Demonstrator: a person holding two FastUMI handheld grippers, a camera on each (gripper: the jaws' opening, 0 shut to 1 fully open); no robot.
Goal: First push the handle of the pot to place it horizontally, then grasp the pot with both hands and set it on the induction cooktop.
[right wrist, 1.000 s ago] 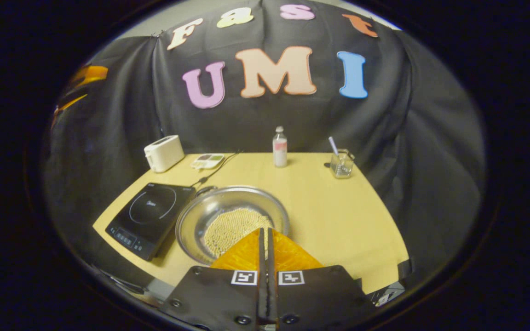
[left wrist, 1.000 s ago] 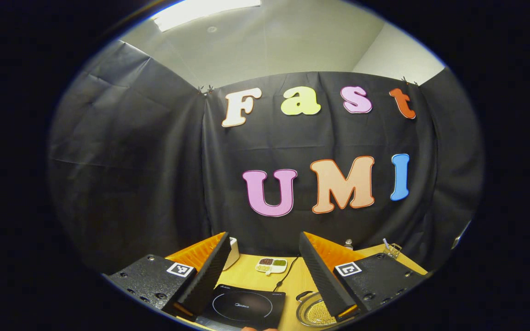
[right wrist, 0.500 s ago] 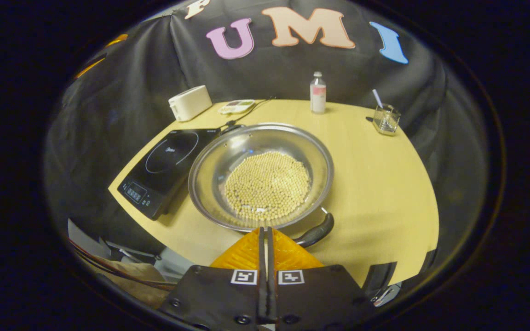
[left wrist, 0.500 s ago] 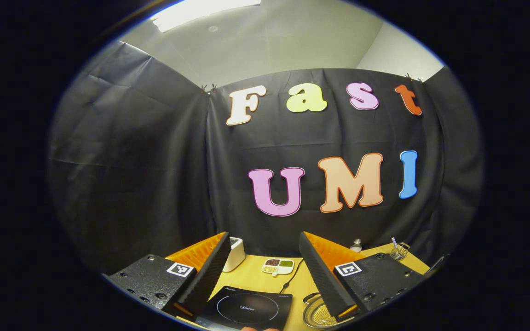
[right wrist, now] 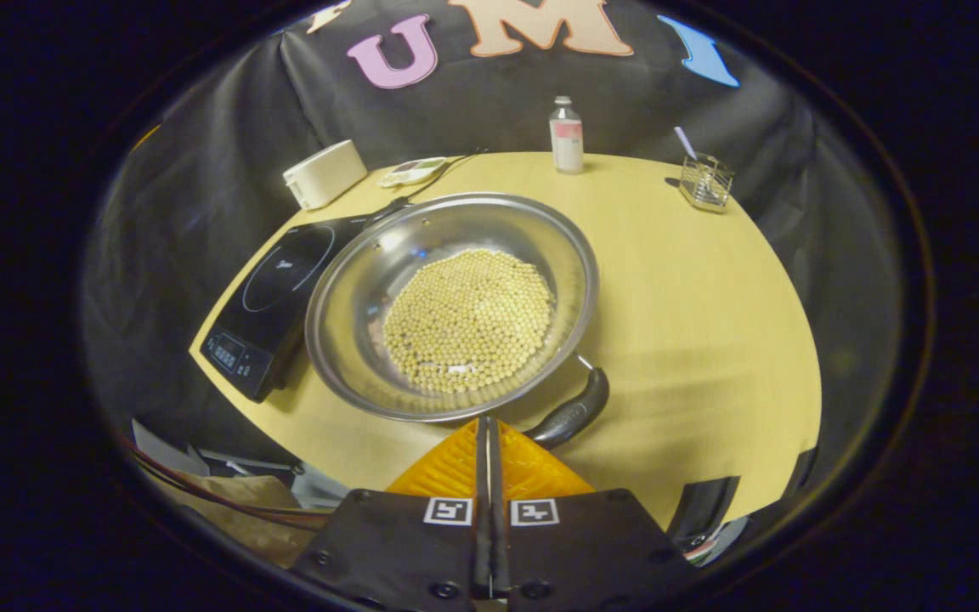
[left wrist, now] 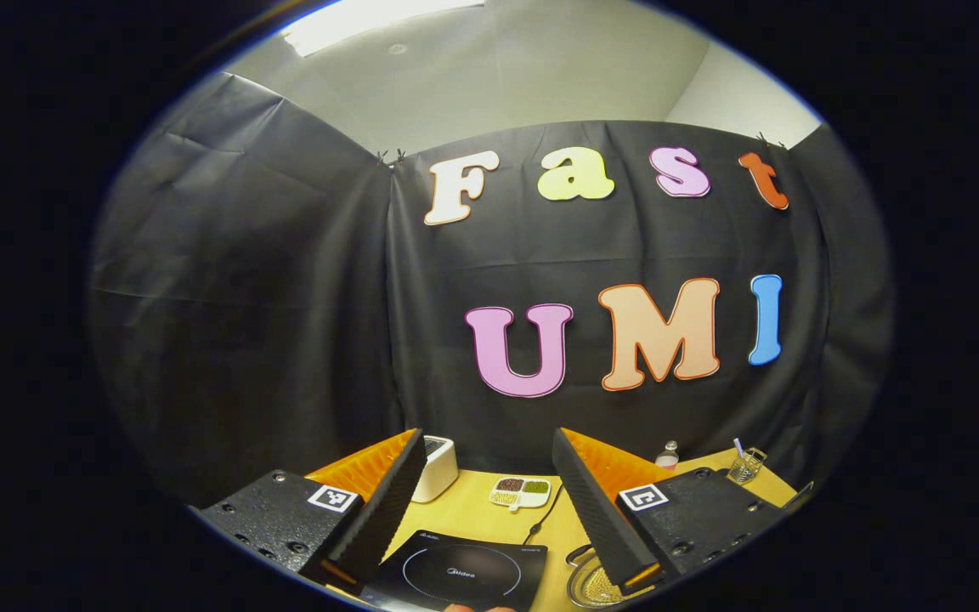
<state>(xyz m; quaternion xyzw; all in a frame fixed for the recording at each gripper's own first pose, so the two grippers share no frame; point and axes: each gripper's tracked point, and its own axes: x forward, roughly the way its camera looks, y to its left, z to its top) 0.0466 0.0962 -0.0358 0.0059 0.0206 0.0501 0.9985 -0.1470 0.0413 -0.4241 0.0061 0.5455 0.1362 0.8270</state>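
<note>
Pot (right wrist: pixel 452 302): on the table, beans inside, just right of the induction cooktop (right wrist: pixel 273 293), handle (right wrist: pixel 573 414) at five o'clock (not yet horizontal). Right gripper (right wrist: pixel 487 433) clenched, empty, beside the handle; left gripper (left wrist: pixel 481 476) spread wide, aloft. Push, grasp and placing all remain.

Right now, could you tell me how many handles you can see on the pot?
2: a long dark handle at the pot's near edge, by the right hand-held gripper, and a small loop handle at the far rim, toward the induction cooktop.
</note>
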